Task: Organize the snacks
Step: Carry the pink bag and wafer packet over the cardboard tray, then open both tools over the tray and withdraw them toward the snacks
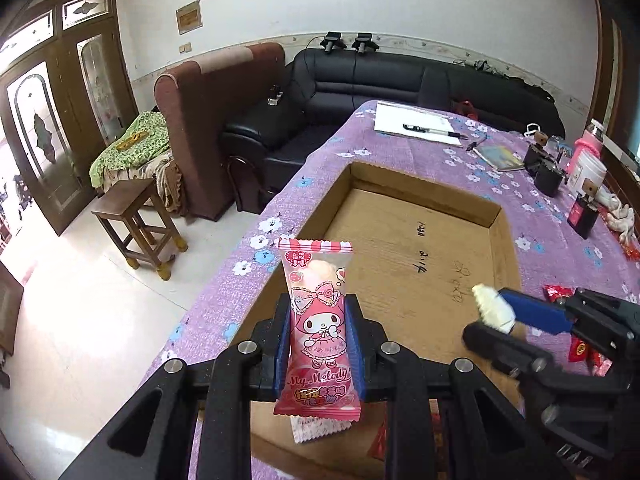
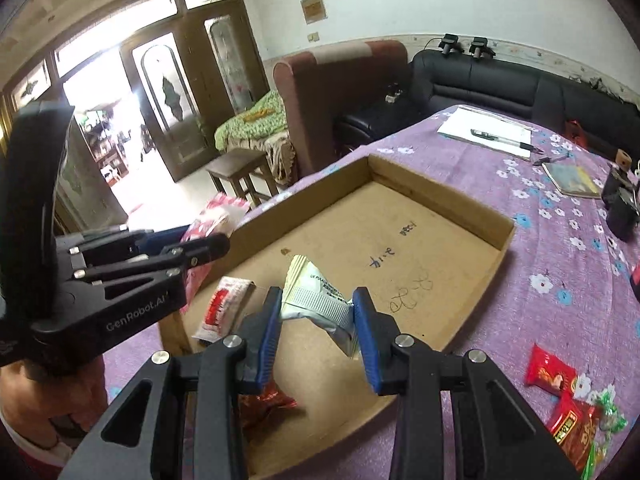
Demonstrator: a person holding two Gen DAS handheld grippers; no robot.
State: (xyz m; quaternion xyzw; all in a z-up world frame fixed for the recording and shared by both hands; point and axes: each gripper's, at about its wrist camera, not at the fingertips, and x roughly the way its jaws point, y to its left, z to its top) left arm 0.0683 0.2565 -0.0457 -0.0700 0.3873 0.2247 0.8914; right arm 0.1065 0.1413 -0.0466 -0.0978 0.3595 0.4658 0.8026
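Note:
My left gripper (image 1: 318, 344) is shut on a pink My Melody snack packet (image 1: 318, 328), held upright above the near left corner of a shallow cardboard box (image 1: 496, 216). My right gripper (image 2: 316, 320) is shut on a white and silver snack packet (image 2: 316, 300) above the box (image 2: 508, 232). It also shows in the left wrist view (image 1: 494, 314), holding the white packet (image 1: 490, 306). The left gripper (image 2: 200, 248) with the pink packet (image 2: 212, 220) shows in the right wrist view. A white and red packet (image 2: 222, 308) and a red packet (image 2: 264, 404) lie in the box.
Red and green snack packets (image 2: 568, 400) lie on the purple flowered tablecloth (image 2: 560, 300) right of the box. A notepad with a pen (image 1: 420, 124), a booklet (image 1: 500, 156), black clamps (image 1: 544, 168) and a white cup (image 1: 588, 172) sit farther back. A wooden stool (image 1: 136, 224) stands left of the table.

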